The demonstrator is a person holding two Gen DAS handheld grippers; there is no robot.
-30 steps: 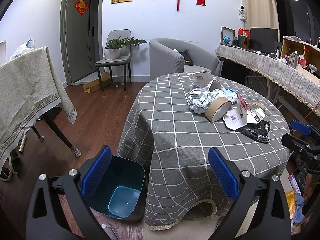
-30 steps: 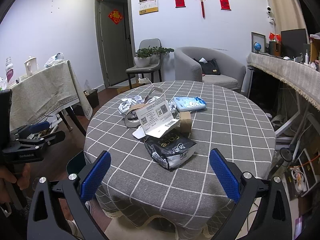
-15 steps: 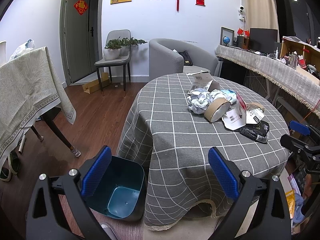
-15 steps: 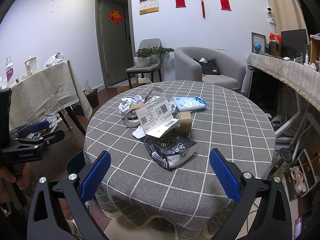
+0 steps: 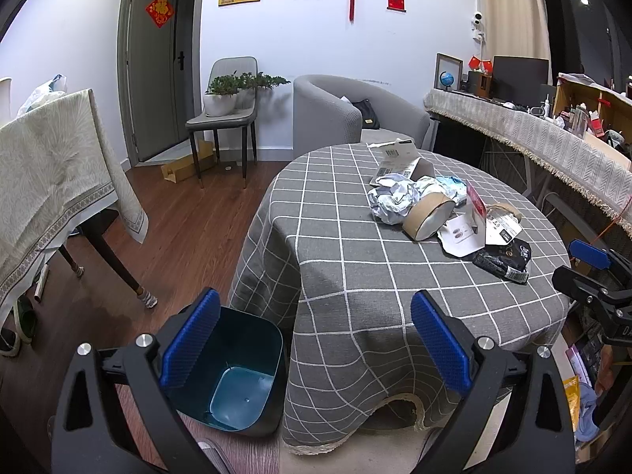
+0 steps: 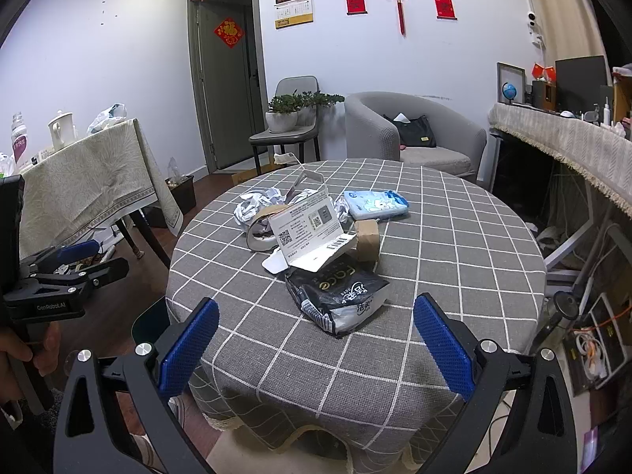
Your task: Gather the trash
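A pile of trash lies on the round table with a grey checked cloth (image 6: 454, 237): a black snack wrapper (image 6: 339, 296), a folded white card box (image 6: 312, 233), a brown tape roll (image 5: 428, 217), crumpled foil paper (image 5: 389, 201), a blue tissue pack (image 6: 375, 204). A teal bin (image 5: 233, 375) stands on the floor at the table's left side. My left gripper (image 5: 316, 343) hangs open above the bin and the table edge, holding nothing. My right gripper (image 6: 316, 345) is open and empty, just short of the black wrapper.
A second table under a beige cloth (image 5: 55, 166) stands to the left. A grey chair with potted plants (image 5: 223, 118) and a grey armchair (image 5: 355, 118) are at the back. A cluttered counter (image 5: 553, 138) runs along the right. Wooden floor (image 5: 189, 217) lies between the tables.
Almost nothing differs; both views have shifted very slightly, and both grippers stay open and empty.
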